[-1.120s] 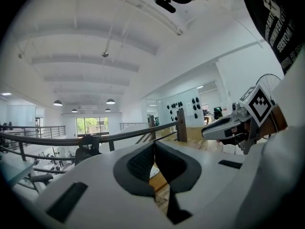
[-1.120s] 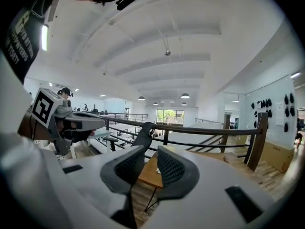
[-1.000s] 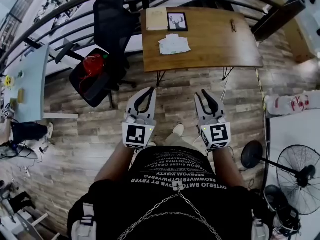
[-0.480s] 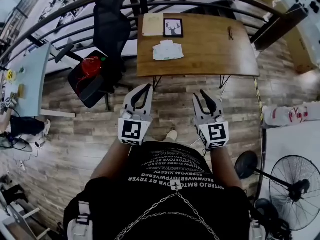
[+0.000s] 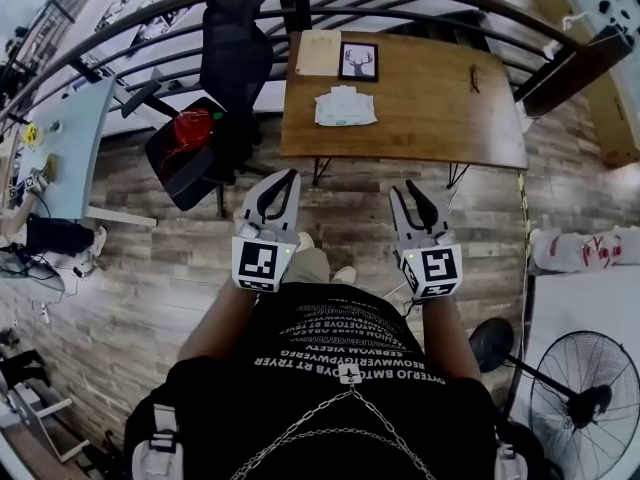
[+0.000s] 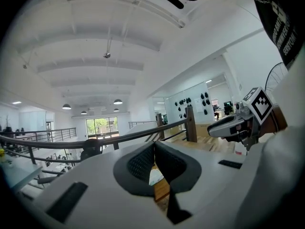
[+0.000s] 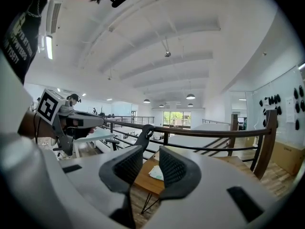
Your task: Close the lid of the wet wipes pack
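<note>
The left gripper (image 5: 290,176) is being held clenched, its jaw tips meeting and nothing being grasped. At its three o'clock, the right gripper (image 5: 401,187) is being carried released: its jaws have just been opening, and nothing is being held between them. Both are being pointed toward twelve o'clock over the plank floor (image 5: 340,200). The wet wipes pack (image 5: 346,106) is being borne by the wooden table (image 5: 440,88), well apart from both grippers at their twelve o'clock, with a framed deer picture (image 5: 357,60) near its twelve o'clock.
</note>
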`<control>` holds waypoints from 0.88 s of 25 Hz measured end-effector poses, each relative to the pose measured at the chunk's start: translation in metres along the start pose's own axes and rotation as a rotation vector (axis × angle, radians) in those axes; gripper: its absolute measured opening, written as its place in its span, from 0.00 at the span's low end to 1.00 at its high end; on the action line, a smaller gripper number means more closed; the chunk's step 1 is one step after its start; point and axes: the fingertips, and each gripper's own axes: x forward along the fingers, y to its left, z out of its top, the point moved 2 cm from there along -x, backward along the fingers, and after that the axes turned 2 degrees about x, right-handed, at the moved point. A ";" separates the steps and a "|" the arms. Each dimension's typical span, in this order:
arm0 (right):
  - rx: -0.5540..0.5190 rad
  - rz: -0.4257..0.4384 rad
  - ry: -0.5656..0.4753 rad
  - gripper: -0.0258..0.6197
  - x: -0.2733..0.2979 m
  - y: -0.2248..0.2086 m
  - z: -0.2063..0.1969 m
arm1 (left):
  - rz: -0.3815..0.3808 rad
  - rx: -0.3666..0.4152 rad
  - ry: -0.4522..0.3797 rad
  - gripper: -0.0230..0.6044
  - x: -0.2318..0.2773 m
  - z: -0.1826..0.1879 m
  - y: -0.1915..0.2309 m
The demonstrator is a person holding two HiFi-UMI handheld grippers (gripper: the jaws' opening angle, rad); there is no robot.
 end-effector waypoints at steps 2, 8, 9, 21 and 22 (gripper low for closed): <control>0.003 0.002 -0.003 0.22 0.003 0.000 0.000 | -0.003 0.005 0.008 0.08 0.001 -0.003 0.002; 0.018 -0.005 -0.016 0.22 0.021 -0.008 -0.003 | -0.003 -0.005 0.019 0.08 0.010 -0.012 0.012; 0.015 0.000 -0.015 0.22 0.025 -0.008 -0.002 | -0.004 -0.006 0.020 0.08 0.012 -0.013 0.013; 0.019 0.047 0.030 0.22 0.083 -0.016 -0.001 | -0.058 -0.014 0.015 0.08 0.079 -0.010 0.026; 0.018 0.045 0.030 0.22 0.087 -0.019 0.002 | -0.064 -0.015 0.012 0.08 0.086 -0.009 0.028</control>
